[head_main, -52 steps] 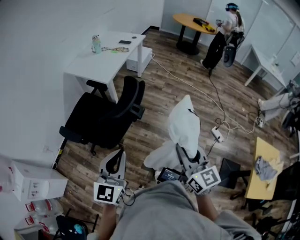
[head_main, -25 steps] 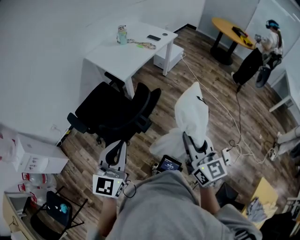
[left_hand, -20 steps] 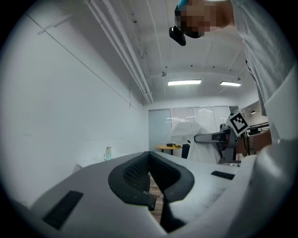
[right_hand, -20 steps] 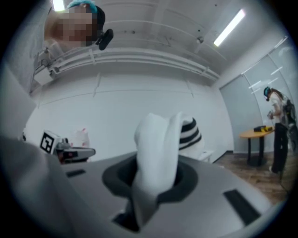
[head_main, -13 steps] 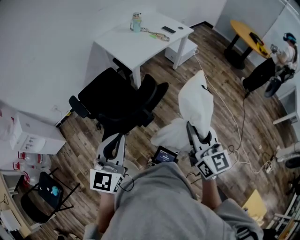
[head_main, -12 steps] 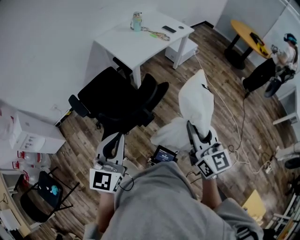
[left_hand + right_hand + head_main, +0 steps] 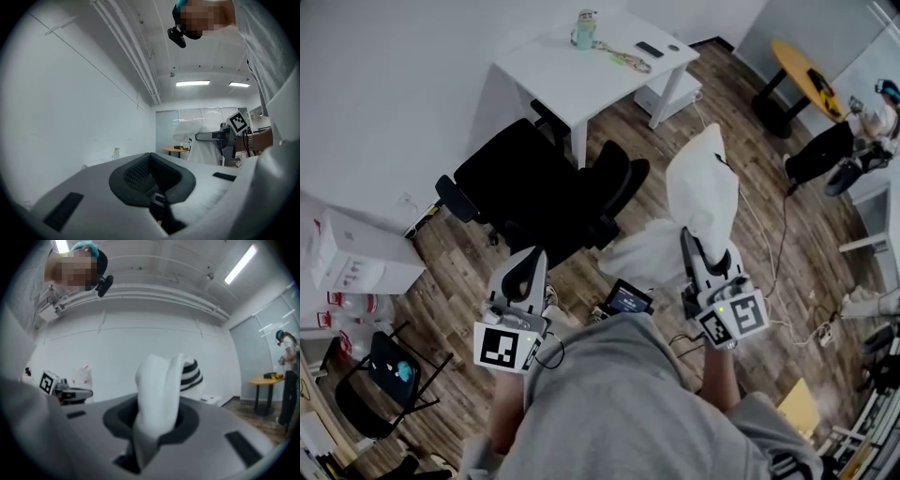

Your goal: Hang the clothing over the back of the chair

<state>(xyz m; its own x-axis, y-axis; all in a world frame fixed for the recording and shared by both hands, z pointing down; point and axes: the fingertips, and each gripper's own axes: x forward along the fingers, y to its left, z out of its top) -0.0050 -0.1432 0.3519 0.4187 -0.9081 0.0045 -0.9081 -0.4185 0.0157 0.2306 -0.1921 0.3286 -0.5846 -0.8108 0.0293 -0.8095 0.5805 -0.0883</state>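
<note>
A white garment (image 7: 703,192) hangs in a bunch from my right gripper (image 7: 697,246), which is shut on its upper fold. In the right gripper view the white cloth (image 7: 157,390) with a black-striped part fills the gap between the jaws of my right gripper (image 7: 156,423). The black office chair (image 7: 546,195) stands to the left of the garment, its backrest (image 7: 617,192) turned toward it. My left gripper (image 7: 526,270) sits just in front of the chair, shut and empty. In the left gripper view, my left gripper (image 7: 151,158) is level and the held garment (image 7: 191,140) shows at the right.
A white desk (image 7: 551,77) with a bottle (image 7: 584,28) stands behind the chair. A round yellow table (image 7: 806,70) and another person (image 7: 848,141) are at far right. Cables (image 7: 778,253) trail over the wooden floor. A white box (image 7: 347,258) is at left.
Both grippers have moved toward the chair and desk, the right one carrying the garment. The chair's back now lies closer to the garment.
</note>
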